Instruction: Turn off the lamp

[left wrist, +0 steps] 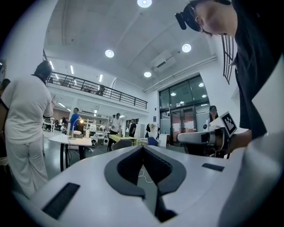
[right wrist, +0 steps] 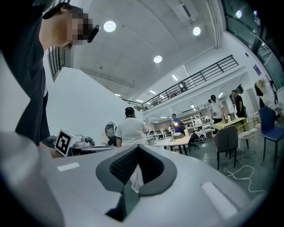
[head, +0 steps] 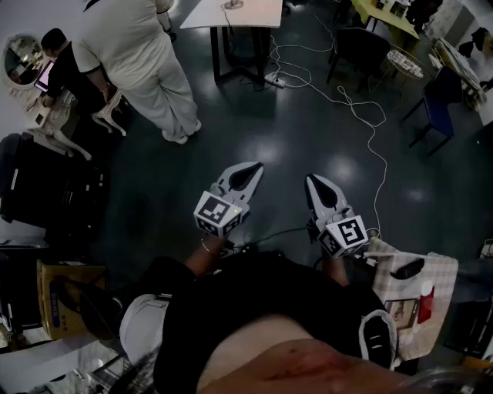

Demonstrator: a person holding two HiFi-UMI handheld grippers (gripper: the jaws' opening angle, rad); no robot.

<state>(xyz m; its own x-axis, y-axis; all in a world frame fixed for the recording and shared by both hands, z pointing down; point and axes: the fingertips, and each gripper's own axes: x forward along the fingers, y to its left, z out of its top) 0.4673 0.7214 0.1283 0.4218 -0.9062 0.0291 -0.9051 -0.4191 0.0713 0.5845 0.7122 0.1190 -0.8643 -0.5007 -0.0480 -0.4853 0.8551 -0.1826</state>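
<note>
With the left gripper [head: 254,168] and right gripper [head: 313,181] both clamped shut on nothing and held level, I judged I was only at the approach. A cardboard box [head: 48,309] sat beside me, its contents unclear. The lit lamp [left wrist: 81,121] stood well off on a white table [left wrist: 66,140], so next I needed to walk over and find its switch.

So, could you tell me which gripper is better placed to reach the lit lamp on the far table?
Left, marginally: the left gripper sits more in line with the table than the right gripper. Both are shut, empty and far from the lamp.
</note>
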